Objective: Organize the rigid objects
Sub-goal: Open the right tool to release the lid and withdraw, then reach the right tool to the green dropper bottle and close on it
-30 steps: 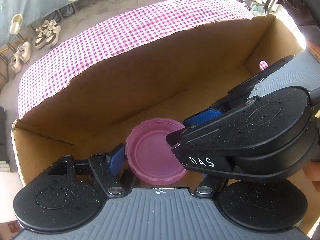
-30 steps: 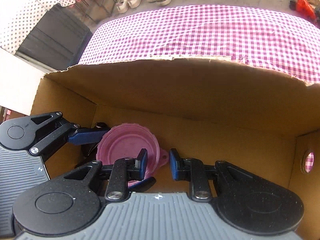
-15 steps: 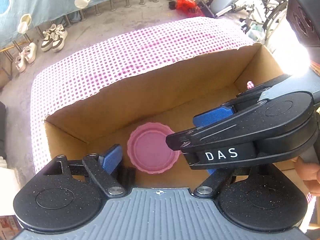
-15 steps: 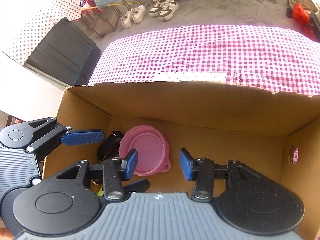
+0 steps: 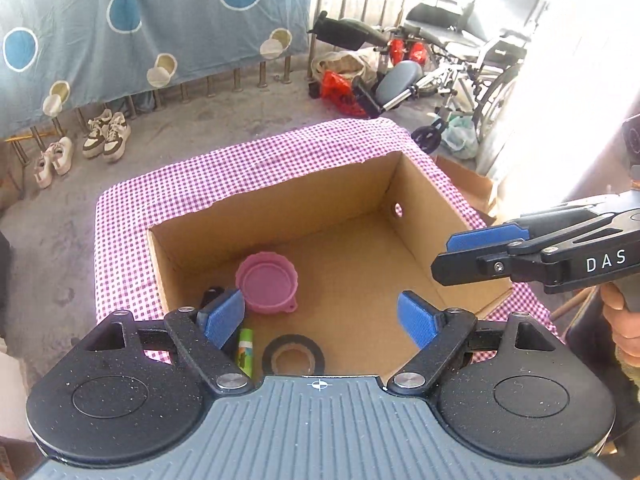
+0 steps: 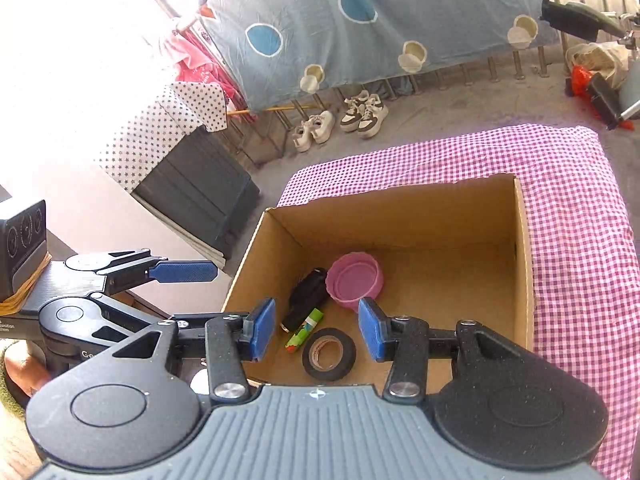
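Note:
An open cardboard box (image 5: 424, 216) (image 6: 524, 264) stands on a purple checked cloth. On its floor lie a pink bowl (image 5: 267, 282) (image 6: 355, 282), a roll of black tape (image 5: 293, 355) (image 6: 329, 354), a green tube (image 5: 245, 349) (image 6: 304, 329) and a black object (image 6: 307, 297). My left gripper (image 5: 322, 316) is open and empty, high above the box. My right gripper (image 6: 316, 329) is open and empty, also above the box. It shows at the right of the left wrist view (image 5: 488, 240).
The checked cloth (image 6: 576, 216) covers a table that ends just beyond the box. Shoes (image 5: 106, 136), a blue hanging sheet (image 6: 360, 20) and a wheelchair (image 5: 472, 60) stand on the concrete floor behind. A dark crate (image 6: 200, 200) sits left of the table.
Both grippers have risen up out of the box and opened wider. The pink bowl stays on the box floor; the tape, tube and black object have come into view.

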The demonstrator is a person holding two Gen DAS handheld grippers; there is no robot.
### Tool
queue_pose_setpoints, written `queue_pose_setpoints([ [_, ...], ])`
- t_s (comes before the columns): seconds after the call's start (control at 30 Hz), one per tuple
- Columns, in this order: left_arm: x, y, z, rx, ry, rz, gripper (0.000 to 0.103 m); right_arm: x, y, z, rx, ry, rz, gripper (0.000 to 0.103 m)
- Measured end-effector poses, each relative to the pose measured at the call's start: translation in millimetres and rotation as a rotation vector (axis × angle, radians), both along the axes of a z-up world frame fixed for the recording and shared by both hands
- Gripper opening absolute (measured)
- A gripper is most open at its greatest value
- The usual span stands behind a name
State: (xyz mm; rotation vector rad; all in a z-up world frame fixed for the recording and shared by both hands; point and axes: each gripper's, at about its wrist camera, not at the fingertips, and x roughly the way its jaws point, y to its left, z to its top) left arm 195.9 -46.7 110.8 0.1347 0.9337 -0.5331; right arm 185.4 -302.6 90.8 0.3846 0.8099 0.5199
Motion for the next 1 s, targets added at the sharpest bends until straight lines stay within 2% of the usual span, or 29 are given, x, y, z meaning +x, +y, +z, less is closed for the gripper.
queue_pose_setpoints([
  [0.1,-27,3,7,-0.038,-0.041,-0.013,0.084,-41,-8,3,0.024,-0.054,-0.017,0.049],
  [0.23,-58,5,1,-0.075,-0.085,-0.046,0.084,-89,-8,-5,0.015,-0.133,-0.059,0.049],
  [0.37,-94,2,-22,-0.131,-0.099,-0.102,0.087,-127,-1,-26,-0.017,-0.191,-0.115,0.049],
  [0.47,-109,-2,-45,-0.191,-0.075,-0.144,0.087,-142,8,-45,-0.045,-0.179,-0.146,0.049],
  [0.53,-119,-12,-62,-0.176,-0.087,-0.149,0.087,-140,12,-60,-0.045,-0.153,-0.157,0.049],
  [0.63,-126,-28,-82,-0.135,-0.142,-0.120,0.085,-138,13,-75,-0.048,-0.125,-0.180,0.049],
  [0.7,-132,-34,-93,-0.105,-0.212,-0.084,0.085,-133,14,-81,-0.052,-0.114,-0.187,0.049],
  [0.77,-131,-42,-101,-0.086,-0.232,-0.079,0.084,-131,16,-88,-0.054,-0.112,-0.182,0.049],
  [0.83,-128,-48,-106,-0.081,-0.242,-0.075,0.078,-126,17,-91,-0.060,-0.113,-0.174,0.049],
  [0.9,-125,-54,-110,-0.043,-0.295,-0.070,0.076,-121,22,-95,-0.076,-0.113,-0.170,0.049],
  [1.0,-121,-59,-118,0.001,-0.321,-0.055,0.065,-113,27,-101,-0.094,-0.114,-0.165,0.048],
])
